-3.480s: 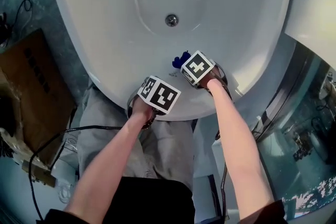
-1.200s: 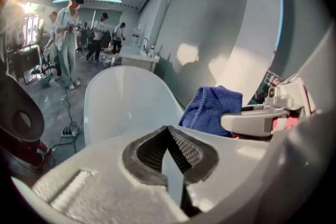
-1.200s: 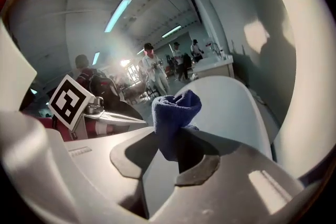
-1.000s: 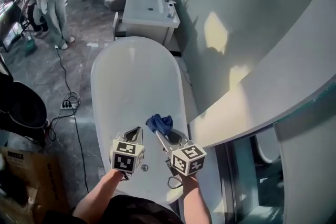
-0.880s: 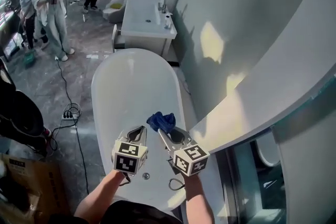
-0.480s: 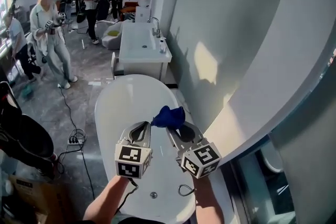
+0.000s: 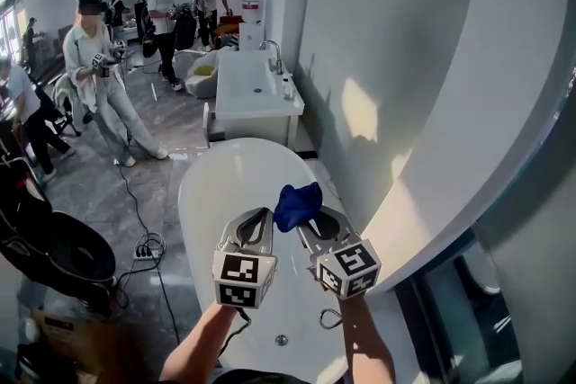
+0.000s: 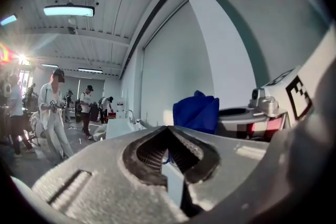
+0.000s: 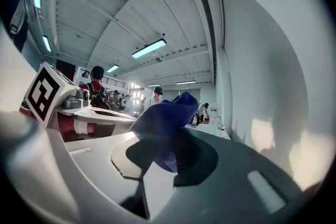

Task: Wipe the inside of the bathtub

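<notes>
My right claw (image 7: 310, 225) clenches the blue cloth (image 7: 297, 202) above the bathtub (image 7: 202, 193); at its 9 o'clock, my left claw (image 7: 256, 225) is closed, empty.

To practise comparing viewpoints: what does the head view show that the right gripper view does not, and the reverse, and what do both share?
Only the head view: the bathtub, its drain and the power strip on the floor. Only the right gripper view: the inner faces of the right gripper's jaws, closed on the blue cloth. Both: that cloth, the left gripper, and people standing in the background.
</notes>
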`<state>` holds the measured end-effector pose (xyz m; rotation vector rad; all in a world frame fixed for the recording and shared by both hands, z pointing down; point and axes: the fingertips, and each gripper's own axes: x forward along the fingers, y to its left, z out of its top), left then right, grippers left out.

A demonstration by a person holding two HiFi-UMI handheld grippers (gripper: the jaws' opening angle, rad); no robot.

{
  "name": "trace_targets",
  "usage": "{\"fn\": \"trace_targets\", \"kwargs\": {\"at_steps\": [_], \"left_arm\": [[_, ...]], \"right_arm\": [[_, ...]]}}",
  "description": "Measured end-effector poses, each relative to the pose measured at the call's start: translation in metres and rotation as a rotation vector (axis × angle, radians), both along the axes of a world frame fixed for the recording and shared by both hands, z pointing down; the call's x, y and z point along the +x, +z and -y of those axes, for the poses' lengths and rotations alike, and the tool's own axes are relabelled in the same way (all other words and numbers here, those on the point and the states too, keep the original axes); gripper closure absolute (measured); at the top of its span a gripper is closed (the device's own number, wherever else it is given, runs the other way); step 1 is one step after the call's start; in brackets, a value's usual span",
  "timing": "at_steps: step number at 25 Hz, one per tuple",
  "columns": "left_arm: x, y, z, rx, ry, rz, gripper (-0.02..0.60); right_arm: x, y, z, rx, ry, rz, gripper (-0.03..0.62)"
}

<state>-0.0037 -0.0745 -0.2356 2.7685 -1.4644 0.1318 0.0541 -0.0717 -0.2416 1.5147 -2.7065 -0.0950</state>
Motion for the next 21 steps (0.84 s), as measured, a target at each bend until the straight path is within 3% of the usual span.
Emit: {"fn": "trace_targets", "kwargs": {"at_steps": [7, 21], "left_arm": [[0.0, 0.009, -0.006, -0.02, -0.01, 0.011, 0.58], [-0.005, 0.037, -0.014, -0.059, 0.002, 0.044, 0.58]], "right_arm": [[-0.006, 0.028, 0.003, -0.056, 0.027, 0.012, 0.513], [-0.007, 0.042, 0.004, -0.061, 0.015, 0.007, 0.513]]}}
